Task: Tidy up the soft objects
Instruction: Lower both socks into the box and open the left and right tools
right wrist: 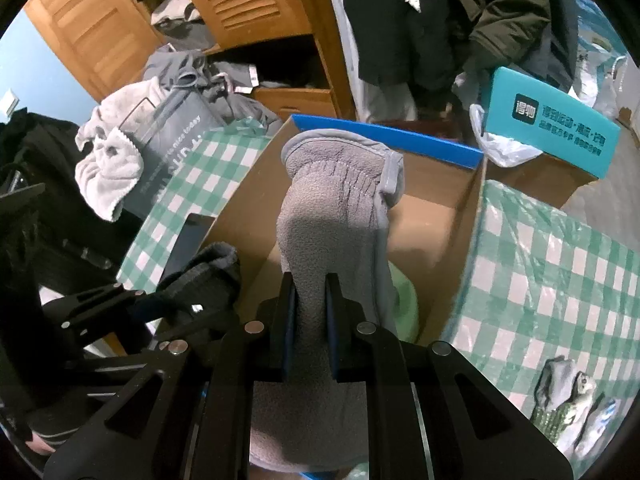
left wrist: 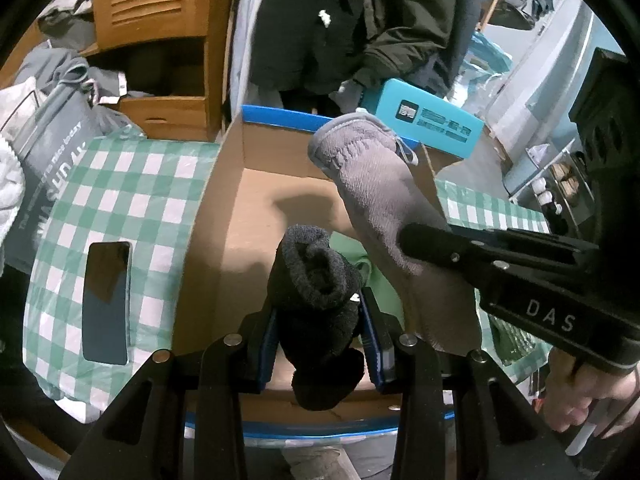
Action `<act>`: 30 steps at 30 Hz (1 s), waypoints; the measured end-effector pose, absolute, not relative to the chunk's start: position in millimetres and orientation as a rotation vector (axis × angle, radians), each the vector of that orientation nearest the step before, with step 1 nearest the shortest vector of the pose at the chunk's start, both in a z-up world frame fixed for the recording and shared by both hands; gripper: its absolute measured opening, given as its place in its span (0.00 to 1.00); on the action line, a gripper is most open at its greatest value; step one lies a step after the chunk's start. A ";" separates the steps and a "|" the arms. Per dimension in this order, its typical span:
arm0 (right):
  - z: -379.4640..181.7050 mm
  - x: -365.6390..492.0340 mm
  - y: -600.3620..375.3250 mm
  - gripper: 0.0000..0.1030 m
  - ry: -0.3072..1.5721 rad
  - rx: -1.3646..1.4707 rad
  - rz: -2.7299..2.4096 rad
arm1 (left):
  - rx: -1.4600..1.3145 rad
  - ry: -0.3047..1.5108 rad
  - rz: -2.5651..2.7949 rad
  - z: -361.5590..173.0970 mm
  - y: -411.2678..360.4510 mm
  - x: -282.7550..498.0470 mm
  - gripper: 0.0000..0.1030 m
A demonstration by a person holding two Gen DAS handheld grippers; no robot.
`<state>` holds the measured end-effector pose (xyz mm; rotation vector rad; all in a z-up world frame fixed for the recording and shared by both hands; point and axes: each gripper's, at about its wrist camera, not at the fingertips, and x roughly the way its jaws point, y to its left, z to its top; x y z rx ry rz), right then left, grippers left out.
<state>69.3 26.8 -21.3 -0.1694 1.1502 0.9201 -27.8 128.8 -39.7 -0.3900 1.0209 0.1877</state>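
Overhead, both tongs hang above the open cardboard box (left wrist: 256, 208): the left gripper (left wrist: 324, 320) clenches a dark sock (left wrist: 316, 304), the right gripper (right wrist: 311, 312) clenches a grey glove (right wrist: 336, 208). Bare box floor lies beyond them, inside the blue-edged far wall (right wrist: 384, 136).

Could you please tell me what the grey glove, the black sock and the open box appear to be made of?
The grey glove looks like fleece: matte, nappy pile, with a smoother stitched cuff binding. The black sock seems a thick terry-like knit: its rolled cuff shows fuzzy loops. The box is probably plain cardboard: dull brown walls, with blue on its rim.
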 end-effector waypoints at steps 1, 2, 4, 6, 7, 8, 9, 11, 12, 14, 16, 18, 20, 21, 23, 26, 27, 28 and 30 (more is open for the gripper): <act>-22.8 69.1 29.3 0.11 1.154 -0.172 0.922 | -0.394 1.022 0.189 -40.5 130.4 -27.8 0.36; -23.2 68.6 31.6 0.11 1.155 -0.174 0.922 | -0.400 1.023 0.193 -41.6 132.5 -28.1 0.36; -25.0 68.2 35.7 0.11 1.159 -0.179 0.926 | -0.407 1.026 0.198 -43.5 134.9 -28.3 0.36; -27.1 68.2 39.2 0.12 1.166 -0.179 0.932 | -0.412 1.031 0.212 -46.3 138.2 -28.5 0.36; -28.4 68.7 41.0 0.13 1.170 -0.178 0.933 | -0.413 1.033 0.217 -47.1 139.5 -28.8 0.37; -29.2 68.9 42.5 0.17 1.172 -0.180 0.932 | -0.417 1.038 0.226 -48.3 141.5 -28.8 0.39; -30.1 69.0 44.2 0.21 1.174 -0.186 0.931 | -0.419 1.039 0.231 -48.5 142.4 -29.3 0.40; -29.9 69.5 44.8 0.21 1.168 -0.197 0.925 | -0.425 1.034 0.238 -47.8 145.0 -30.8 0.48; -29.6 69.7 44.3 0.22 1.164 -0.196 0.922 | -0.425 1.031 0.243 -47.1 145.9 -31.3 0.50; -28.5 71.0 43.0 0.27 1.160 -0.192 0.917 | -0.421 1.021 0.251 -44.3 146.3 -32.3 0.55; -27.7 72.8 41.0 0.28 1.159 -0.186 0.909 | -0.418 1.020 0.249 -42.6 145.5 -31.9 0.55; -27.2 75.2 37.1 0.29 1.162 -0.180 0.899 | -0.419 1.018 0.242 -42.2 144.5 -31.0 0.56; -26.4 78.0 31.9 0.32 1.165 -0.167 0.883 | -0.410 1.021 0.237 -42.2 142.2 -29.7 0.56; -26.0 78.8 29.7 0.34 1.166 -0.163 0.878 | -0.406 1.023 0.236 -42.2 140.9 -29.4 0.56; -24.4 80.6 24.6 0.37 1.161 -0.158 0.867 | -0.402 1.025 0.229 -42.5 138.4 -28.4 0.56; -21.6 82.7 16.9 0.43 1.153 -0.154 0.849 | -0.398 1.026 0.218 -41.3 133.5 -26.8 0.56; -20.9 83.2 14.5 0.46 1.151 -0.151 0.845 | -0.396 1.026 0.216 -40.8 132.2 -26.4 0.56; -20.4 83.5 11.9 0.47 1.149 -0.148 0.842 | -0.391 1.026 0.212 -40.1 129.6 -25.7 0.57; -19.2 83.7 7.2 0.51 1.147 -0.144 0.836 | -0.386 1.026 0.206 -39.6 126.8 -24.3 0.59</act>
